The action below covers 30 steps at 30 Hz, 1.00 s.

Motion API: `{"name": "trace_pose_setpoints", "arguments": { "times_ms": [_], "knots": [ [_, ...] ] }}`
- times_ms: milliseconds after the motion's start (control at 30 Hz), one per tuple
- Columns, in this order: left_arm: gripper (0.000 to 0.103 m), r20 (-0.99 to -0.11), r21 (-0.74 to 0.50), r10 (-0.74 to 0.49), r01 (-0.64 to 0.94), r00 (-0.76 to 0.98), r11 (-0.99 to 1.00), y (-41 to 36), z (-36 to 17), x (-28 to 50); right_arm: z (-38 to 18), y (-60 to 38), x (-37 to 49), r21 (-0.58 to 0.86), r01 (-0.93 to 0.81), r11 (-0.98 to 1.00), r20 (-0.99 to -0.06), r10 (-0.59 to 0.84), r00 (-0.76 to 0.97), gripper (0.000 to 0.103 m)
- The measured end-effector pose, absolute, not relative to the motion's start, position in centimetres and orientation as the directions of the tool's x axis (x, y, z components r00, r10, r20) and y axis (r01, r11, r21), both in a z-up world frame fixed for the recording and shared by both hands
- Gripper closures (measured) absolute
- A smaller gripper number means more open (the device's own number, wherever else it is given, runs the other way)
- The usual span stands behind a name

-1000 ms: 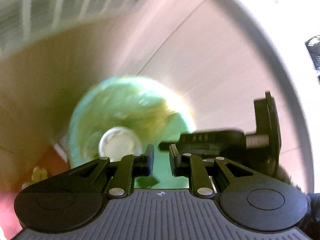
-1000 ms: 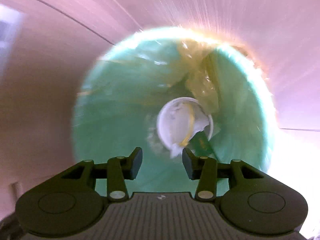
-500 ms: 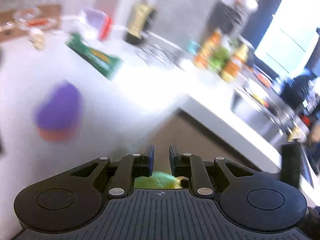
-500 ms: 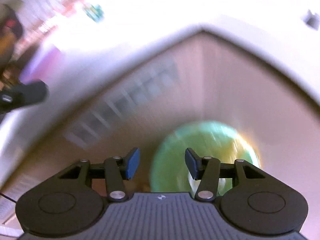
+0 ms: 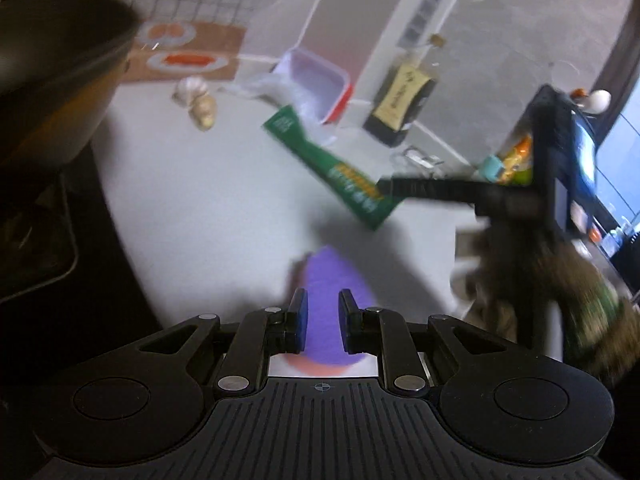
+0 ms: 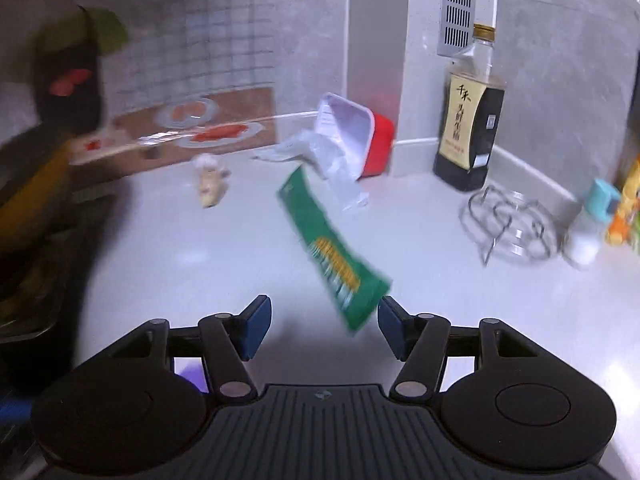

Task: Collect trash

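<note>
Counter [image 6: 168, 240]: pale, bare across the middle, walled behind. Green packet [image 6: 334, 252] flat at centre, lettering blurred, unreadable. Purple item [image 5: 332, 300] nearer the front edge. Red tub [image 6: 360, 136] tipped on plastic wrap [image 6: 328, 160] by the wall. Bottle [image 6: 468, 120] in the corner, label in Chinese characters. Left gripper [image 5: 322, 326]: narrow gap, empty. Right gripper [image 6: 324, 322]: opening, empty, packet's end just beyond.

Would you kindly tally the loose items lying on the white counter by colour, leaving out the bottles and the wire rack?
Green: 1, the wrapper
Purple: 1, the rounded item
Red and white: 1, the tipped tub
Clear: 1, the crumpled plastic
Pale beige: 2, the garlic and ginger
Total: 6
</note>
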<state>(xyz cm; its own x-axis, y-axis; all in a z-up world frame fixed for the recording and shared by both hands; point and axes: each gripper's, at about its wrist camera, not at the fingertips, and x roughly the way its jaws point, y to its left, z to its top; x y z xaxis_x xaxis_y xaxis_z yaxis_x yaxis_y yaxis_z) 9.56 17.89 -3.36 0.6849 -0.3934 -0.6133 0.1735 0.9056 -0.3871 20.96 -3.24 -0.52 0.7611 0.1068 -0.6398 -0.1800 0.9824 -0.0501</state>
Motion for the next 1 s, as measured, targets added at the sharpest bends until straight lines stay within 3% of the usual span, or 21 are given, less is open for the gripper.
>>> {"name": "trace_pose_setpoints", "arguments": {
  "times_ms": [133,167,200,233,267,333,600,633,700,767,800,1000],
  "knots": [
    [0.084,-0.628,-0.432,-0.422,0.159,0.654,0.888,19.3,-4.8,10.5,-3.1,-3.2,26.7,-0.093,-0.073,0.993,-0.692,-0.012,0.721,0.044],
    [0.084,-0.628,-0.442,-0.427,0.153,0.651,0.884,19.6,-5.0,10.7,-3.5,-3.9,27.8,-0.067,-0.051,0.996,-0.714,-0.012,0.700,0.048],
    [0.084,-0.624,-0.456,-0.433,0.147,0.650,0.878,19.8,-5.2,10.8,-3.9,-4.5,28.5,-0.040,-0.033,0.999,-0.737,-0.008,0.675,0.055],
    [0.084,-0.617,-0.469,-0.438,0.142,0.653,0.872,19.9,-5.3,10.8,-4.1,-4.9,28.8,-0.014,-0.026,1.000,-0.758,0.006,0.653,0.078],
    [0.084,-0.605,-0.482,-0.444,0.140,0.661,0.865,20.1,-5.3,10.8,-4.2,-5.2,28.7,0.018,-0.029,0.999,-0.772,0.032,0.635,0.089],
    [0.084,-0.585,-0.494,-0.447,0.140,0.676,0.858,20.1,-5.1,11.1,-3.5,-5.1,27.5,0.062,-0.074,0.995,-0.767,0.095,0.635,0.101],
    [0.084,-0.558,-0.490,-0.419,0.123,0.716,0.863,17.8,-2.6,13.5,-1.3,-3.2,19.2,0.106,-0.308,0.946,-0.720,0.287,0.632,0.101],
    [0.084,-0.560,-0.490,-0.399,0.098,0.726,0.866,17.7,-2.5,13.5,-1.1,-3.0,18.5,0.095,-0.328,0.940,-0.718,0.293,0.632,0.100],
    [0.084,-0.565,-0.495,-0.362,0.047,0.741,0.868,17.8,-2.4,13.5,-1.0,-2.6,16.8,0.045,-0.357,0.933,-0.704,0.283,0.651,0.088],
    [0.084,-0.582,-0.487,-0.335,0.013,0.741,0.873,17.9,-2.5,13.3,-1.2,-2.2,15.3,0.042,-0.371,0.928,-0.698,0.293,0.654,0.037],
    [0.084,-0.591,-0.479,-0.326,0.005,0.738,0.878,18.0,-2.6,13.2,-1.4,-1.9,14.6,0.058,-0.373,0.926,-0.692,0.306,0.653,0.030],
    [0.084,-0.605,-0.442,-0.258,-0.048,0.753,0.896,19.4,-2.6,11.9,-3.1,1.0,13.4,0.124,-0.388,0.913,-0.697,0.358,0.621,0.029]
  ]
}}
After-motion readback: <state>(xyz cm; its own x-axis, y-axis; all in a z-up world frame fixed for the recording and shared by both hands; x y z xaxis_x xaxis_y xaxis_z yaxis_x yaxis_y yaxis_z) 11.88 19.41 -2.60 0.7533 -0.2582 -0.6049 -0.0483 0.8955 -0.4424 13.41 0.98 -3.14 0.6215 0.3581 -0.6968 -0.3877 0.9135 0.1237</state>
